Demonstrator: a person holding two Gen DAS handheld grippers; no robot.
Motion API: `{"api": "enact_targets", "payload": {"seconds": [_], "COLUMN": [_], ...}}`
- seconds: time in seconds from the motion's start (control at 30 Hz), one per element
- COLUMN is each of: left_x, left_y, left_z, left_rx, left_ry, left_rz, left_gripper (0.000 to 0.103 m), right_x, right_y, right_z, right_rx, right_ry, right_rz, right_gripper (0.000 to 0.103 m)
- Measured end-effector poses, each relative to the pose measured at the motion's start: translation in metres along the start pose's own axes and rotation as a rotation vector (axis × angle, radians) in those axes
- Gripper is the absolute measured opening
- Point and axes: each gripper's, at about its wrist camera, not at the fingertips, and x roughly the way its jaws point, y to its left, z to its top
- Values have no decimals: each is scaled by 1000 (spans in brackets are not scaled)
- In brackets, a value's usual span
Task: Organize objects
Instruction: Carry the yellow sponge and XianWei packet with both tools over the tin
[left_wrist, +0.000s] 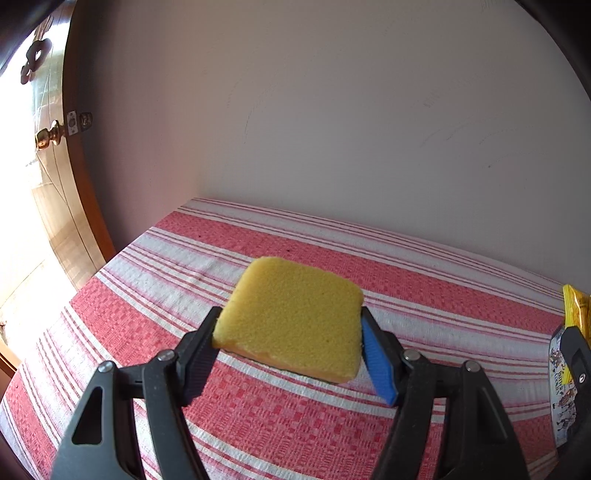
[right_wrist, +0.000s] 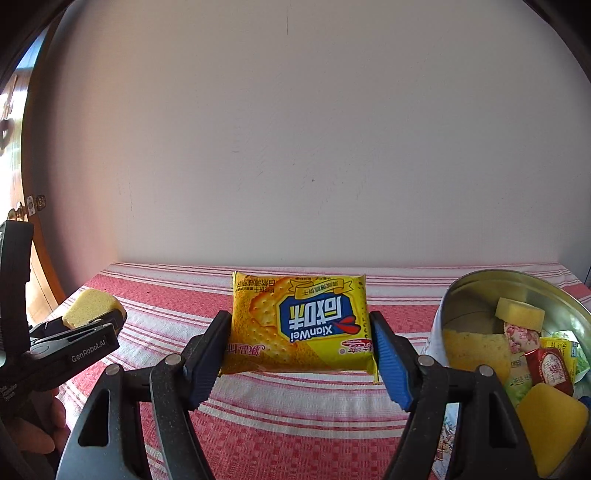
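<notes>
A yellow sponge (left_wrist: 295, 302) hangs above the red-and-white striped cloth (left_wrist: 258, 424), and my left gripper (left_wrist: 290, 332) is shut on its two sides. The right wrist view shows that same sponge (right_wrist: 86, 302) and left gripper (right_wrist: 92, 328) at the far left. My right gripper (right_wrist: 299, 336) is shut on a yellow cracker packet (right_wrist: 299, 317), its pads pressing both side edges, lifted off the cloth (right_wrist: 277, 417). The packet's edge (left_wrist: 574, 306) peeks in at the right of the left wrist view.
An open round metal tin (right_wrist: 480, 284) stands at the right with several sponges and snack packets inside; its printed side (left_wrist: 561, 387) shows in the left wrist view. A plain wall runs behind the table. A wooden door with a brass knob (left_wrist: 48, 136) is at the left. A hand (right_wrist: 37, 424) holds the left gripper.
</notes>
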Motion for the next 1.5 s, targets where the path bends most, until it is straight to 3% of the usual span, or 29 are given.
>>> {"api": "enact_targets", "payload": {"seconds": [0.2, 1.0, 1.5], "left_x": [-7, -45, -90], "left_y": [-7, -56, -121], "left_z": [-4, -35, -53], "left_rx": [6, 59, 119], "left_ry": [-23, -51, -90], "left_rz": [-16, -78, -153], "left_gripper": [71, 71, 71], "right_x": [-7, -53, -92], "right_y": [2, -56, -96], "right_z": [-5, -15, -18], "right_rx": [-17, 18, 29], "right_ry": [-18, -43, -93], "right_rz": [-14, -54, -93], "right_gripper": [75, 75, 75]}}
